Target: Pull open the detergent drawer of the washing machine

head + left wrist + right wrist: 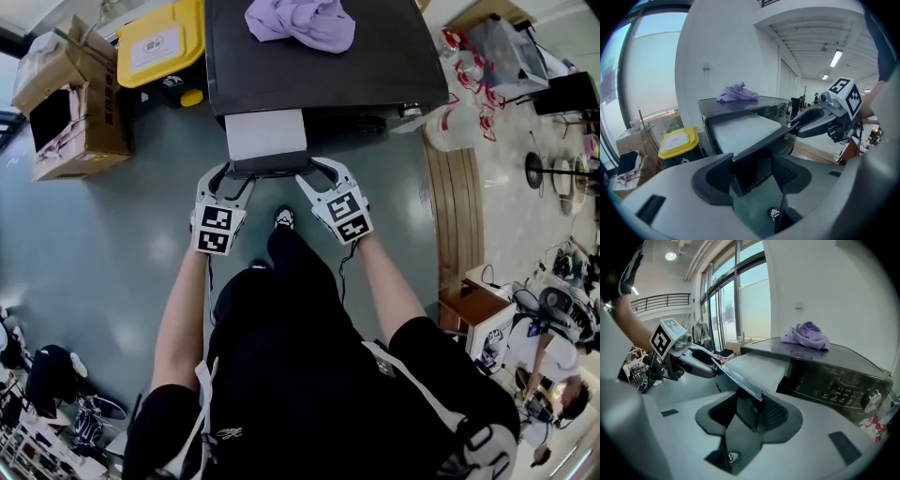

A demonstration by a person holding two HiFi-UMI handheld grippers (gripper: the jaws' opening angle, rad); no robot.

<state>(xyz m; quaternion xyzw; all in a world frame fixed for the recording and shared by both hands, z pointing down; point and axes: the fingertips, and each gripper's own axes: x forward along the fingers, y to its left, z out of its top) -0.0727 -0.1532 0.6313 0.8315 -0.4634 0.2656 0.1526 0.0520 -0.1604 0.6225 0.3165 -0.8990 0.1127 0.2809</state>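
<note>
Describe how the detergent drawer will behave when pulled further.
The detergent drawer looks like rigid plastic, so it should stay stiff. It juts well out of the washing machine, so it probably slides easily but may wobble sideways. Its smooth dark front panel could be slippery.

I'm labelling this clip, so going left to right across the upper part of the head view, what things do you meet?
Cardboard box → yellow-lidded bin → pulled-out detergent drawer → white bag with red marks. The purple cloth overlaps the drawer's span, so it is left out.
</note>
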